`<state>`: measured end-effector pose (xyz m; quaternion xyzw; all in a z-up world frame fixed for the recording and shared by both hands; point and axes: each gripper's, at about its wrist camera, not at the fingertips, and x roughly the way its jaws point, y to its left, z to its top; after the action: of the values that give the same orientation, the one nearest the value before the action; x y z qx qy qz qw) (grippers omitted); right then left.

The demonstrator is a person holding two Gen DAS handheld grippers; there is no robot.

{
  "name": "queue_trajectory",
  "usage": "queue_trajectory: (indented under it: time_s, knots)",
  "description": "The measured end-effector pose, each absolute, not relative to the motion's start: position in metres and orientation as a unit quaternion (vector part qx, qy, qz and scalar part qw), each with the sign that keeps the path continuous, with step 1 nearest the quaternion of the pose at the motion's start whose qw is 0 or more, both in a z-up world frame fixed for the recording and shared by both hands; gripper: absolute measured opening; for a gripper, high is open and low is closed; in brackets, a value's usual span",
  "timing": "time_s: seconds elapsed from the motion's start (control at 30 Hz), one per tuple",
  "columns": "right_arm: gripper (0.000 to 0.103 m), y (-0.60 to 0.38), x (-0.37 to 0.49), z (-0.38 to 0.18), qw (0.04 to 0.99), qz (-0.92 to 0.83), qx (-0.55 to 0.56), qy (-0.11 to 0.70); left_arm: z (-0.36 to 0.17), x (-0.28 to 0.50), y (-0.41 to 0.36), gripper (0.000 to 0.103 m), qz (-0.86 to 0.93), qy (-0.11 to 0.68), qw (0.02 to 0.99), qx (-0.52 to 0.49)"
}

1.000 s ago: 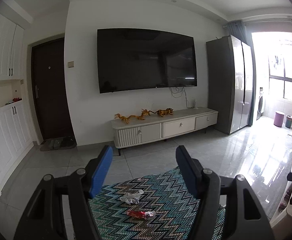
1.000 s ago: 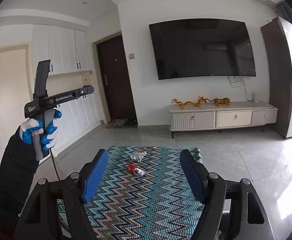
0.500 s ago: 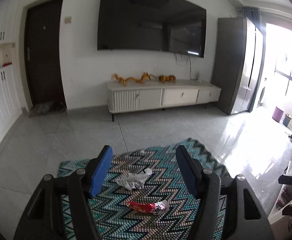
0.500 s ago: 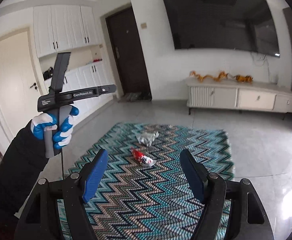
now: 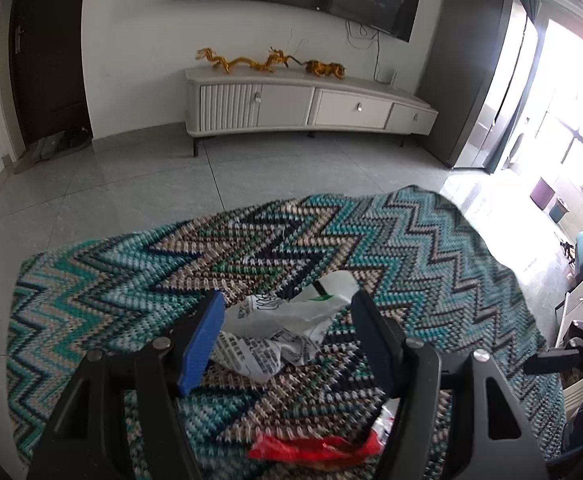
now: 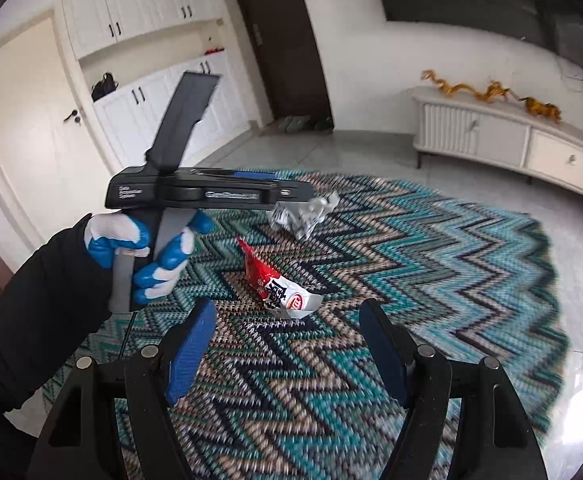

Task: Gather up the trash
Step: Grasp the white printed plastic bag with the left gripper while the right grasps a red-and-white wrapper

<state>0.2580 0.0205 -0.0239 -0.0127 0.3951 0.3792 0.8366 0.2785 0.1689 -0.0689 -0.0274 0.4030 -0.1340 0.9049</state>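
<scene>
Trash lies uncollected on the rug (image 6: 431, 264): white wrapper (image 5: 279, 328) framed by the empty, wide-open left gripper (image 5: 287, 336), red wrapper (image 6: 277, 284) just ahead of the equally empty right gripper (image 6: 287, 344).

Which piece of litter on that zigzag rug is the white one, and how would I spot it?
Find the teal zigzag rug on the grey tiled floor in front of the long TV cabinet. Two scraps lie on it. The crumpled white wrapper is the one nearer the cabinet, pale with dark print, unlike the red wrapper beside it.
</scene>
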Motion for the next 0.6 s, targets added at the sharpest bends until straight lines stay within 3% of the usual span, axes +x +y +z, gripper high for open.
queue_trajectory:
  time_s: [0.27, 0.3, 0.33, 0.6]
  knots:
    - [0.070, 0.061, 0.279, -0.054, 0.819, 0.403, -0.045, 0.406, -0.105, 0.298, 0.183, 0.063, -0.129, 0.419, 0.896, -0.068]
    - [0.070, 0.065, 0.281, -0.057, 0.817, 0.406, -0.048, 0.407, -0.107, 0.297, 0.187, 0.062, -0.130, 0.419, 0.895, -0.078]
    - [0.070, 0.069, 0.283, -0.059, 0.815, 0.408, -0.050, 0.408, -0.108, 0.297, 0.192, 0.054, -0.131, 0.419, 0.894, -0.087]
    - [0.060, 0.098, 0.300, -0.079, 0.806, 0.415, -0.064, 0.418, -0.106, 0.291, 0.199, 0.044, -0.134, 0.416, 0.895, -0.089]
